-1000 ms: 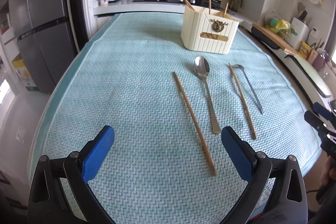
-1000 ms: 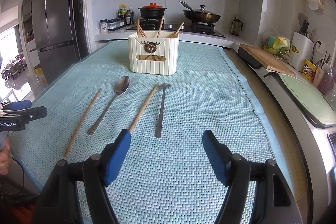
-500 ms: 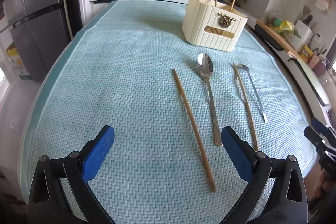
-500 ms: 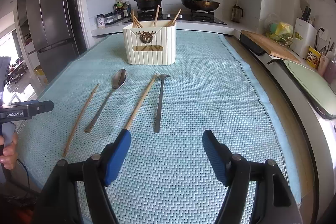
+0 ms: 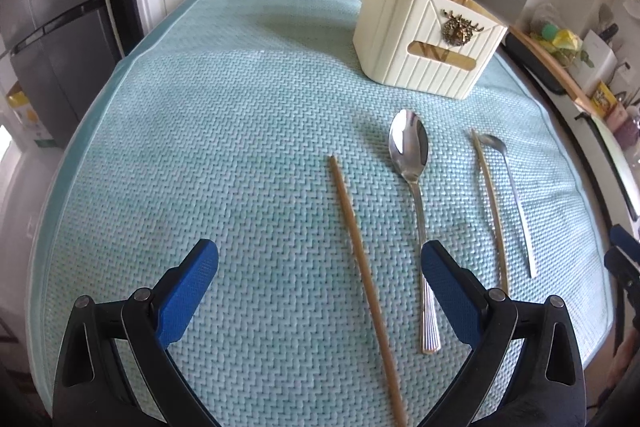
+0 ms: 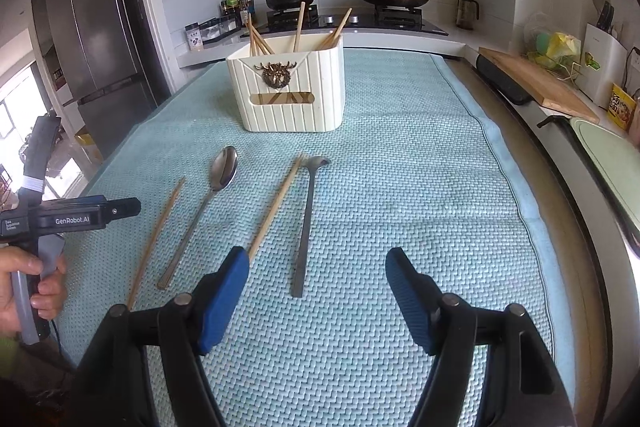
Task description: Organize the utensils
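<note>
My left gripper [image 5: 318, 269] hangs with its jaws wide apart and empty above the teal mat [image 5: 224, 155], the near end of a wooden chopstick [image 5: 362, 265] lying between its blue pads. My right gripper [image 6: 318, 281] is likewise spread and holds nothing, over the handle of a small spoon [image 6: 306, 223]. A large spoon [image 6: 202, 211] and second chopstick [image 6: 276, 203] lie alongside, before the cream holder [image 6: 294, 93].
</note>
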Demonstrator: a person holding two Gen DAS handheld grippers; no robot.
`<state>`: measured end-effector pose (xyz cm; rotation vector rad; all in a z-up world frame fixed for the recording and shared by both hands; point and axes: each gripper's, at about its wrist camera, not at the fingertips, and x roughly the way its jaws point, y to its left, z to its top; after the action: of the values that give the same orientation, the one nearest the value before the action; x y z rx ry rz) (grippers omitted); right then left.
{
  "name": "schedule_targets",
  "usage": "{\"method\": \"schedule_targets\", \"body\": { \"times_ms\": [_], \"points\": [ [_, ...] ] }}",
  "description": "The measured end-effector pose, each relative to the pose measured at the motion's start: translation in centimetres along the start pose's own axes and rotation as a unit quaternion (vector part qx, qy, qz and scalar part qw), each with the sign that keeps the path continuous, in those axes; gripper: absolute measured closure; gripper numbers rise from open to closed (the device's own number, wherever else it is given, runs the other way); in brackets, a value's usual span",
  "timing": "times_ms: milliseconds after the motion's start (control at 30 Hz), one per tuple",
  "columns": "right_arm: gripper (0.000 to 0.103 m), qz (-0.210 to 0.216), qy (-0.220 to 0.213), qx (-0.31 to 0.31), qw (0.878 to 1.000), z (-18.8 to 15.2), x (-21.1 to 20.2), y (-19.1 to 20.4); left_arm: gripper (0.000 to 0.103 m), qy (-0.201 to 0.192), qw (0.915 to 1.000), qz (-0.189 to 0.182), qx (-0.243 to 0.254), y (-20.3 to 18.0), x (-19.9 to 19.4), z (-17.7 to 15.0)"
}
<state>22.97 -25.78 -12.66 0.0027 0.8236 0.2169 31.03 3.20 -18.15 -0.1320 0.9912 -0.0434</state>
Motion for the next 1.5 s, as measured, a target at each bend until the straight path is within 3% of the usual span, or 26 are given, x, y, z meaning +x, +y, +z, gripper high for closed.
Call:
{"method": "schedule_targets", "body": {
  "times_ms": [233,433,633,733,800,900,967,1000,1067,1100,1267,1500],
  "points": [
    [0.031,0.032,0.057,-0.02,0.998,3.6,6.1,-0.2,0.002,0.022,0.9994,0.022,0.018,-0.3,2.9,1.2],
    [0.044,0.066,0.129,-0.008,0.989,7.3,12.5,-0.6,0.009,0.038,0.9981,0.031,0.036,-0.6,4.8,1.8],
    [0.065,0.082,0.183,0.005,0.98,8.8,17.7,-0.4,0.015,0.052,0.9972,0.036,0.04,-0.4,6.0,2.0],
    [0.08,0.08,0.187,0.003,0.979,9.4,18.8,-0.1,0.018,0.052,0.9966,0.036,0.053,-0.7,6.2,2.1],
    [0.096,0.082,0.19,0.005,0.978,9.6,19.1,-0.1,0.023,0.052,0.9963,0.034,0.059,-1.1,6.2,2.2],
    [0.099,0.088,0.188,0.013,0.978,9.5,19.0,-0.2,0.041,0.048,0.996,0.031,0.068,-1.9,6.1,2.3],
    [0.1,0.095,0.178,0.021,0.979,9.3,18.3,-0.7,0.064,0.048,0.996,0.027,0.071,-2.4,5.8,2.4],
    [0.1,0.099,0.171,0.024,0.98,9.0,17.4,-1.3,0.069,0.047,0.996,0.025,0.072,-2.5,5.8,2.5],
    [0.1,0.102,0.157,0.029,0.982,9.1,16.4,-1.9,0.09,0.049,0.9962,0.016,0.071,-2.6,5.7,2.6],
    [0.1,0.104,0.148,0.032,0.983,9.0,15.8,-2.1,0.094,0.051,0.9962,0.01,0.07,-2.6,5.7,2.6],
    [0.101,0.104,0.094,0.031,0.99,8.7,11.9,-2.3,0.099,0.045,0.9971,-0.021,0.057,-2.1,5.2,3.0],
    [0.101,0.093,0.03,0.008,0.995,8.6,6.3,-1.4,0.1,0.001,0.9978,-0.063,0.022,0.0,1.0,4.1]
  ]
}}
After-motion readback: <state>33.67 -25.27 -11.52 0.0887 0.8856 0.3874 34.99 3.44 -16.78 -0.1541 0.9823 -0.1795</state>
